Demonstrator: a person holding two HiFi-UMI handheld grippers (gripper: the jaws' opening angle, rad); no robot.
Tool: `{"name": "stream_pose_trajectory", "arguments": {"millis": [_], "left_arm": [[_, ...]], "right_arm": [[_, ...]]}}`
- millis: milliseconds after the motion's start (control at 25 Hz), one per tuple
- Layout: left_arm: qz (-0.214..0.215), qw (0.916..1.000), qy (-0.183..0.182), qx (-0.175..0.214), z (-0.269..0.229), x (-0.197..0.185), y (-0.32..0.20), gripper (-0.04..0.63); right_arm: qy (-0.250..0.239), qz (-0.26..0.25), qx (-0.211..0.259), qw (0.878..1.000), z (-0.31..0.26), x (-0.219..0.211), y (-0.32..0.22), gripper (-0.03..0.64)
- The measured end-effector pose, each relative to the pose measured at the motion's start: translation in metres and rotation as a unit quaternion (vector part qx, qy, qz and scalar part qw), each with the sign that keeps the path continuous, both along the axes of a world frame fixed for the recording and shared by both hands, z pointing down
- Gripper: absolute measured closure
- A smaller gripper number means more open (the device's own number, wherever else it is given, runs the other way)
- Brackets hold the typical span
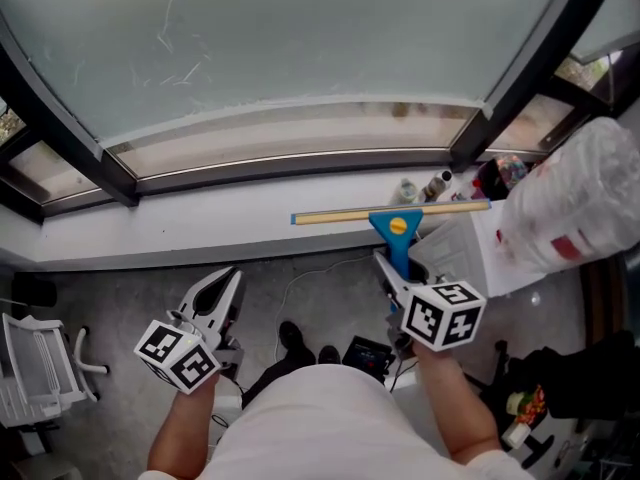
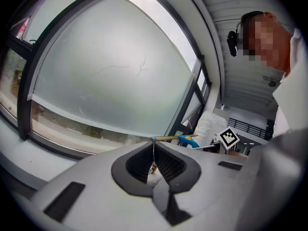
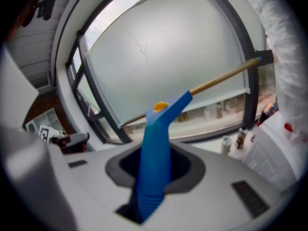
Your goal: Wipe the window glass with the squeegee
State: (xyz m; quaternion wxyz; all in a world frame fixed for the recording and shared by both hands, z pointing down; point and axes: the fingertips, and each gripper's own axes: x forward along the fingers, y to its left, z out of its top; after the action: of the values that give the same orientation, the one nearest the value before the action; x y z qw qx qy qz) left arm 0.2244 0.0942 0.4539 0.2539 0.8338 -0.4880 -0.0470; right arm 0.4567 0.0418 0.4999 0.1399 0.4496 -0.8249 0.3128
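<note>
Blue-handled squeegee (image 1: 398,223), its long blade lying level along the white sill (image 1: 200,223) below the window glass (image 1: 280,38), handle pinched in the right gripper (image 1: 392,273); left gripper (image 1: 225,286) pressed together, empty, well apart to its left

Small bottles (image 1: 407,190) on the white sill (image 1: 200,230), bulky white plastic bag (image 1: 575,198) alongside.
</note>
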Motion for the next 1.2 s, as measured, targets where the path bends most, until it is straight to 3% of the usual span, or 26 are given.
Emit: {"name": "stream_pose_trajectory", "arguments": {"millis": [280, 600, 920, 1200], "left_arm": [[-0.025, 0.9997, -0.006, -0.002, -0.004, 0.032, 0.051, 0.568], [-0.038, 0.9993, -0.004, -0.006, -0.002, 0.042, 0.099, 0.568], [-0.017, 0.9998, -0.002, 0.004, -0.011, 0.032, 0.114, 0.568], [0.002, 1.0, -0.006, 0.005, -0.013, -0.005, 0.131, 0.568]], "right_arm": [[-0.009, -0.023, 0.0, 1.0, 0.0, 0.024, 0.038, 0.508], [-0.019, -0.032, 0.001, 0.999, -0.006, 0.037, 0.079, 0.508], [-0.022, -0.015, 0.027, 0.999, -0.03, 0.027, 0.103, 0.508], [-0.008, -0.003, 0.038, 0.999, -0.033, -0.007, 0.127, 0.508]]}}
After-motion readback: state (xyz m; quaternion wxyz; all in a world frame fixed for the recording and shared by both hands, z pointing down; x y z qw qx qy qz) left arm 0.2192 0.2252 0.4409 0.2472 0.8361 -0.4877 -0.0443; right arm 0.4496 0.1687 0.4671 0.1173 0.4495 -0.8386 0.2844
